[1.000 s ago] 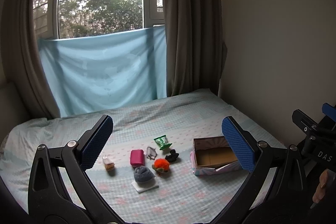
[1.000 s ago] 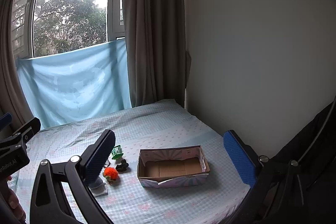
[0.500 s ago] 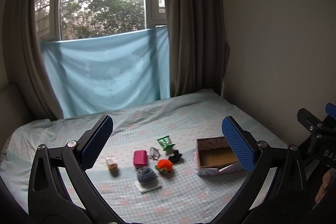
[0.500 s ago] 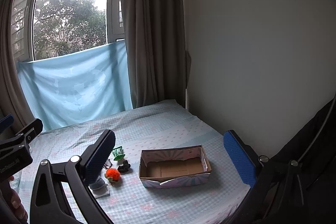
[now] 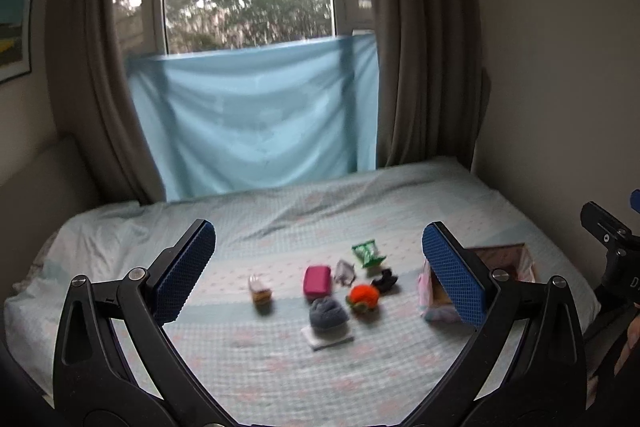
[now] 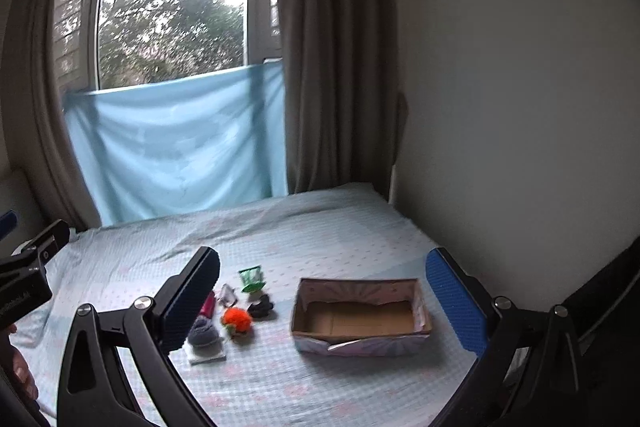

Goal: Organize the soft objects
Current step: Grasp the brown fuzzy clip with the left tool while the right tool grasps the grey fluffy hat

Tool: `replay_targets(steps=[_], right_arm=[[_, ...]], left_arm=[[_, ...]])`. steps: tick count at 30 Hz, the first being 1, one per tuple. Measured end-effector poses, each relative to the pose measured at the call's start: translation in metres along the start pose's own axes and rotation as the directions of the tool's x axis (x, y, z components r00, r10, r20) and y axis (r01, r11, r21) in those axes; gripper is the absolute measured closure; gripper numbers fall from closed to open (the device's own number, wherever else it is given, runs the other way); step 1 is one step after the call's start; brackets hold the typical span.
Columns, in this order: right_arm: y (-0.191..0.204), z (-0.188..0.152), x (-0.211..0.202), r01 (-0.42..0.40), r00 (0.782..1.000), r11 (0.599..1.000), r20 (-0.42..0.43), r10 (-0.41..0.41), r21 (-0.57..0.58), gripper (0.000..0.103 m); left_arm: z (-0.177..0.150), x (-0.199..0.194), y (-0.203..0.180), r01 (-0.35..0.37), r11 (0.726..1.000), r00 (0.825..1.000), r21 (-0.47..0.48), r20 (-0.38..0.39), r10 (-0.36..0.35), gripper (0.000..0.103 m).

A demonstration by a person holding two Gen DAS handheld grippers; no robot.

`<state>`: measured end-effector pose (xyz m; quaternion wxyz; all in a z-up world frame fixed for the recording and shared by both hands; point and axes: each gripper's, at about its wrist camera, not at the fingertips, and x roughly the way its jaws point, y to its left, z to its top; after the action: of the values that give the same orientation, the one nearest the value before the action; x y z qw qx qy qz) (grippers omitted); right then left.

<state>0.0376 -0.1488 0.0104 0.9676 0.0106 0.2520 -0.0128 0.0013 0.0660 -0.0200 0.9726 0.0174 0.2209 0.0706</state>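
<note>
Blue-padded left tongs [image 5: 318, 269] and right tongs [image 6: 322, 301], both agape, I've panned leftward; bare bed [image 6: 320, 379] surrounds the box [image 6: 360, 339].

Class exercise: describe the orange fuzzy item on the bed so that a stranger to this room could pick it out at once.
Start at the open cardboard box on the checked bedsheet, then look to the cluster of small things on its window-curtain side. The orange fuzzy item lies nearest the box's front, beside a small black item; it alone is bright orange.

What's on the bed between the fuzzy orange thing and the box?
Nothing. In the right wrist view, only bare bedsheet shows between the orange toy and the box; a small black thing sits behind the toy.
</note>
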Motion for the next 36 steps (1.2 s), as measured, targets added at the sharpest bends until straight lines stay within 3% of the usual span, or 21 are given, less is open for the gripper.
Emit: replay_targets(steps=[11,17,25,33,36], right_arm=[[0.115,-0.032,0.048,-0.014,0.994,0.998,-0.108,0.021,0.062,0.000],[0.169,-0.061,0.091,0.023,0.986,0.994,-0.167,-0.004,0.109,0.000],[0.220,-0.109,0.171,0.065,0.972,0.991,-0.232,-0.038,0.113,0.000],[0.247,-0.170,0.259,0.058,0.944,0.991,-0.329,-0.015,0.123,0.000],[0.253,-0.194,0.288,0.073,0.928,0.990,-0.372,-0.025,0.117,0.001]], left_arm=[[-0.021,0.079,0.125,0.035,0.999,0.992,0.002,-0.120,-0.034,0.000],[-0.049,0.153,0.180,0.087,0.996,0.973,0.038,-0.219,-0.077,0.001],[-0.103,0.263,0.204,0.142,0.988,0.948,0.061,-0.294,-0.118,0.001],[-0.171,0.370,0.195,0.191,0.981,0.903,0.029,-0.398,-0.164,0.002],[-0.195,0.405,0.188,0.184,0.983,0.889,0.019,-0.431,-0.158,0.008]])
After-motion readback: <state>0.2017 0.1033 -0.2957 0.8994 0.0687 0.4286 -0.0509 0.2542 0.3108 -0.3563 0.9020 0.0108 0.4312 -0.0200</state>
